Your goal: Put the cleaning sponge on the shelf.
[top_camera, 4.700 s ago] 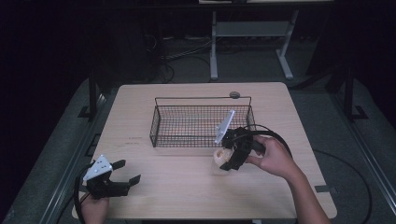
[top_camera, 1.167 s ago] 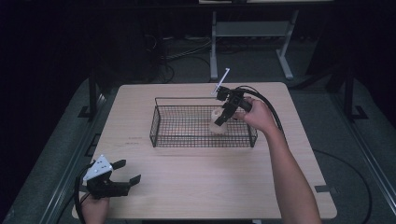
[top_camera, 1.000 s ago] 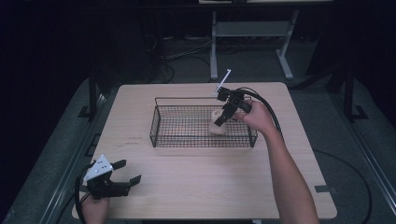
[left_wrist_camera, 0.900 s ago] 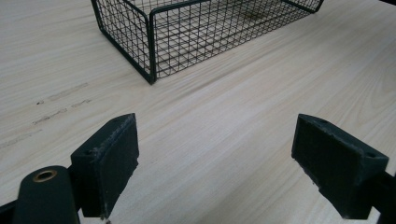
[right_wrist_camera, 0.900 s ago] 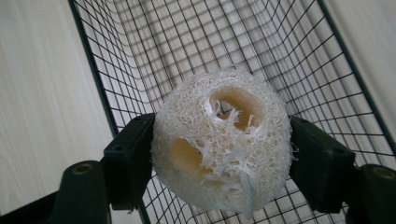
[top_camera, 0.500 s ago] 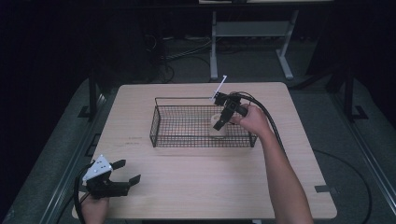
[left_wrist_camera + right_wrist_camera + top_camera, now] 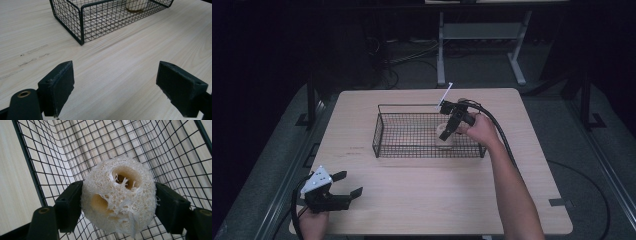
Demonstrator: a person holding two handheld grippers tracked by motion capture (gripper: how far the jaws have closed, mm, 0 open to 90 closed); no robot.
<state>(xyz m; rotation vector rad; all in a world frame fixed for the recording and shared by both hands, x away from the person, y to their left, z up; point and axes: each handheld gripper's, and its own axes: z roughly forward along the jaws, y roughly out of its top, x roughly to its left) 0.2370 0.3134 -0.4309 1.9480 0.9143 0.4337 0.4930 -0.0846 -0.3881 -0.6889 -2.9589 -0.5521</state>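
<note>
One hand (image 7: 482,129) angled down, fingers (image 7: 68,205) pinching loofah (image 7: 118,195) inside basket (image 7: 384,131).

We see a pale wooden table (image 7: 422,205) on dark grey floor (image 7: 582,150), with a white metal frame (image 7: 482,35) behind in a dim room.

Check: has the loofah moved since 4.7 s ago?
Yes. The loofah, held in the right gripper, went from the table in front of the basket to inside it, near its right end.
</note>
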